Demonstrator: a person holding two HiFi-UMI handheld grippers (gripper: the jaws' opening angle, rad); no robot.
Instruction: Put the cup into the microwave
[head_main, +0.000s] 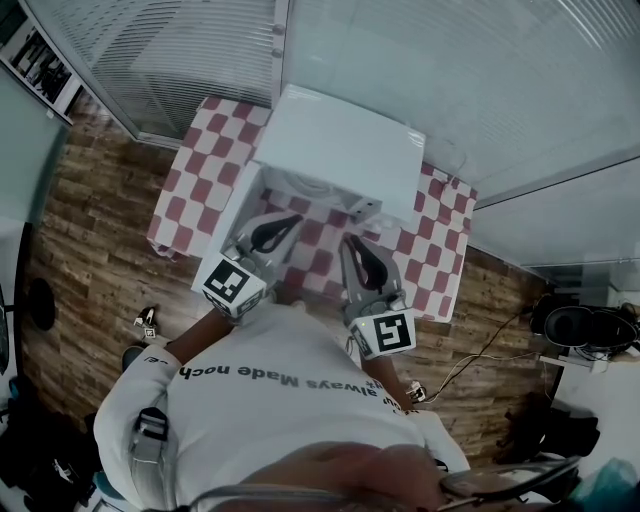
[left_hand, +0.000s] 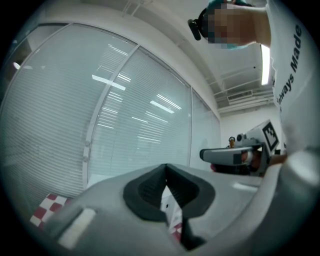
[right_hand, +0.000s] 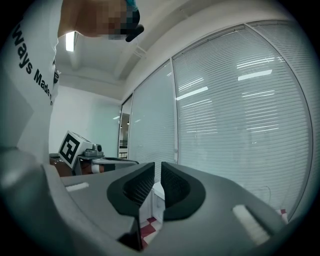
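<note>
Left gripper (head_main: 295, 220) jaws together, empty; right gripper (head_main: 348, 242) jaws slightly apart, empty; both above checkered table (head_main: 190, 170), near microwave (head_main: 340, 150).

The head view looks steeply down on the white box-shaped microwave (head_main: 340, 150) and the red-and-white checkered table (head_main: 190, 170); both gripper views look from low, tilted upward, and share them.

Cool, even light is filling all three views. It is coming from ceiling tubes (left_hand: 263, 65) above the left gripper (left_hand: 166, 172) and is reflecting as bright streaks on the glass wall (left_hand: 125, 100) ahead of it. Both gripper views are bending strongly at the edges and fading into black corners. The jaws nearest each lens are looking soft — out of focus — while the wall beyond is showing sharper. The head view is appearing dimmer, and the wooden floor (head_main: 90, 230) left of the left gripper is lying dark.
</note>
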